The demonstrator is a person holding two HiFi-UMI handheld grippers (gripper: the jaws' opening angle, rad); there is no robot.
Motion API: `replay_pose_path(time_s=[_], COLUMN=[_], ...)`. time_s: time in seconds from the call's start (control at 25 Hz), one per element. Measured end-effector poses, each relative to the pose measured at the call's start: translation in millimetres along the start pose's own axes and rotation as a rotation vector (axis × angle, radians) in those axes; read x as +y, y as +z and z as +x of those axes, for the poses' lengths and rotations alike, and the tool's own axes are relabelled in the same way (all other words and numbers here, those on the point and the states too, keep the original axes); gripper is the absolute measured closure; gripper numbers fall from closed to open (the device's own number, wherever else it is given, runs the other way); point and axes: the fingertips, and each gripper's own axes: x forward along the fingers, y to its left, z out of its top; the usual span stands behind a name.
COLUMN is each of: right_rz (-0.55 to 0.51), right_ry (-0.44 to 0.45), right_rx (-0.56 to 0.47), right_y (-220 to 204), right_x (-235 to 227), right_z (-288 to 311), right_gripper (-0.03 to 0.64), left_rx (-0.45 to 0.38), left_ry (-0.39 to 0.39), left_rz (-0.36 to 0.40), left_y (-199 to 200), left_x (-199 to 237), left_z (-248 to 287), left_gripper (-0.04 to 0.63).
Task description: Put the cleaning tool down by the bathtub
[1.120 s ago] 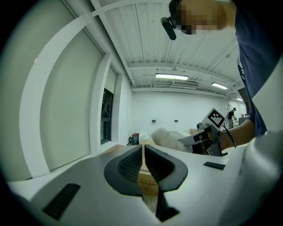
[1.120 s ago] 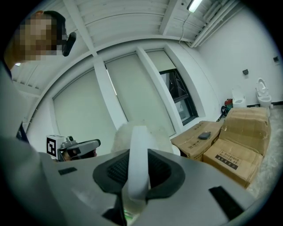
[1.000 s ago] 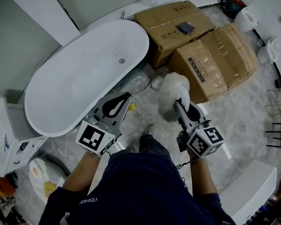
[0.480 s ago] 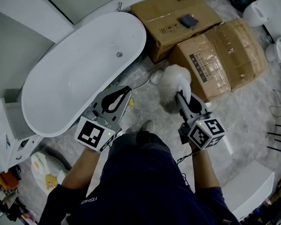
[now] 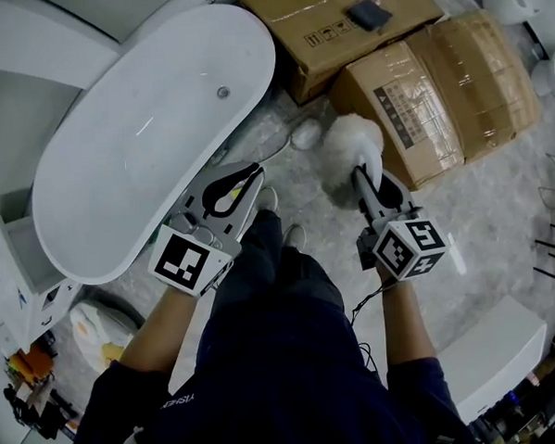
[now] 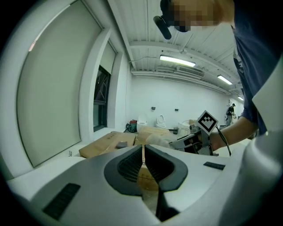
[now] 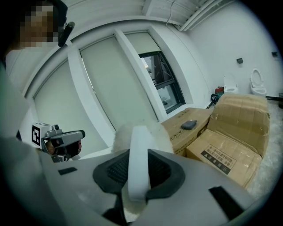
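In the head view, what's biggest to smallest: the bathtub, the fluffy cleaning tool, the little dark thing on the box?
1. bathtub
2. fluffy cleaning tool, held up nearer the camera, so it may look bigger than it is
3. little dark thing

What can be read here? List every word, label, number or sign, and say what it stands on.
Nothing reads for certain.
Black label on the front cardboard box: too small to read.
Printed marks on the rear cardboard box: too small to read.
White print on the person's sleeve: upside down, blurred.
Left gripper's cube and right gripper's cube: square patterns only, no letters.
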Motion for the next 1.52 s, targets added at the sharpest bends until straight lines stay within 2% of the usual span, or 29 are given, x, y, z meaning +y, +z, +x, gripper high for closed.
replay_pose_path(time_s=[0.32,0.56,1.2,1.52], right_rz=[0.041,0.083,0.111,0.125], right_ry=[-0.102,-0.158,-0.244,-0.259], right_rx=[0.045,0.060,0.123,0.142], right_y=[-42,-85,-268,-343], right_x=[-66,-113,-251,-303], right_z=[66,111,218,265], right_gripper=[0.529,0.529,0.529,0.529], left_rx=[0.060,0.111,0.190,0.215], left_ry=[-0.070,-0.112,-0.201,-0.263], left_rz=[-0.019,-0.022,0.017,0.091], left_y=[-55,-111,-316,-389], left_x=[41,66,84,81], left_z=[69,118,245,291], left_gripper=[0.555,0.555,0.555,0.555])
